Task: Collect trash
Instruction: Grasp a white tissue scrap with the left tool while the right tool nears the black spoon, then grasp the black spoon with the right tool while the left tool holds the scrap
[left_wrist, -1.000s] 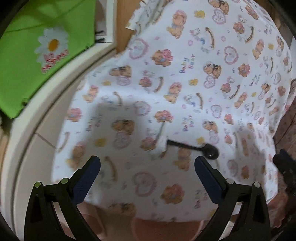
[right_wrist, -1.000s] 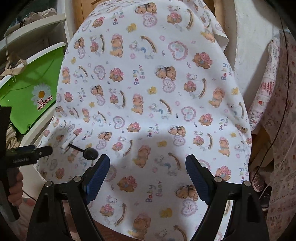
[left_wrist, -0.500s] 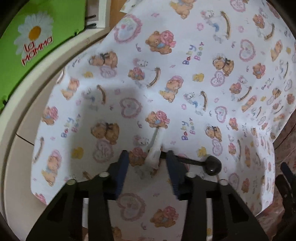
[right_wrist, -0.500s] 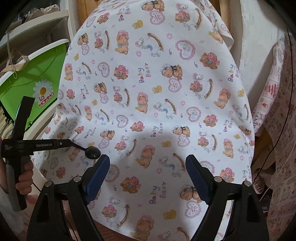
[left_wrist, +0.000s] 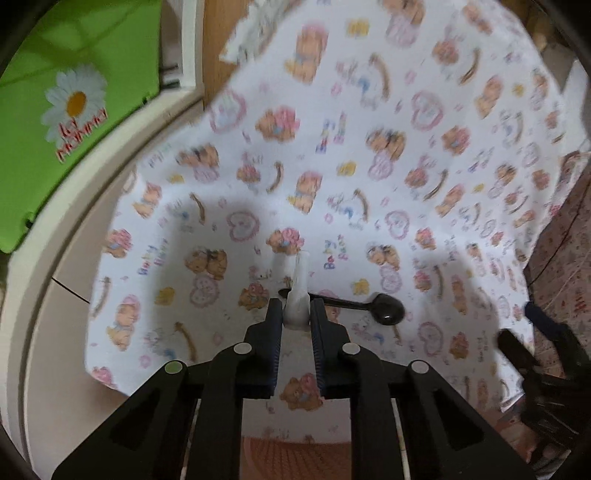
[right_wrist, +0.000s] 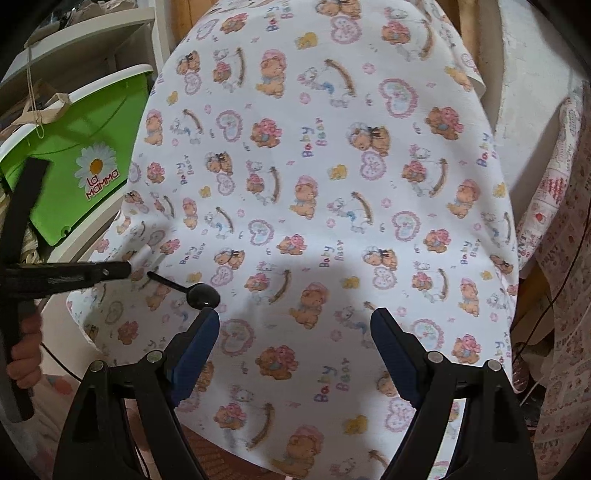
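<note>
A small white plastic piece (left_wrist: 297, 291) stands between the pads of my left gripper (left_wrist: 297, 310), whose jaws are closing and press on it, just above the bear-print cloth (left_wrist: 369, 147). Beside it on the cloth lies a black plastic spoon (left_wrist: 384, 314), bowl to the right. In the right wrist view the left gripper (right_wrist: 123, 269) reaches in from the left, a hand on its handle, and the spoon (right_wrist: 201, 295) lies just beyond my right gripper's left finger. My right gripper (right_wrist: 295, 325) hangs open over the cloth (right_wrist: 332, 184) with nothing between its fingers.
A green bin with a daisy logo (left_wrist: 74, 110) (right_wrist: 85, 155) sits on a white shelf at the left. Patterned fabric (right_wrist: 554, 240) hangs at the right. The cloth drapes over the table's edges; tiled floor shows below.
The left gripper's jaws went from wide open to pressed on the white piece, and the gripper drew back a little with it. The spoon and the right gripper stayed put.
</note>
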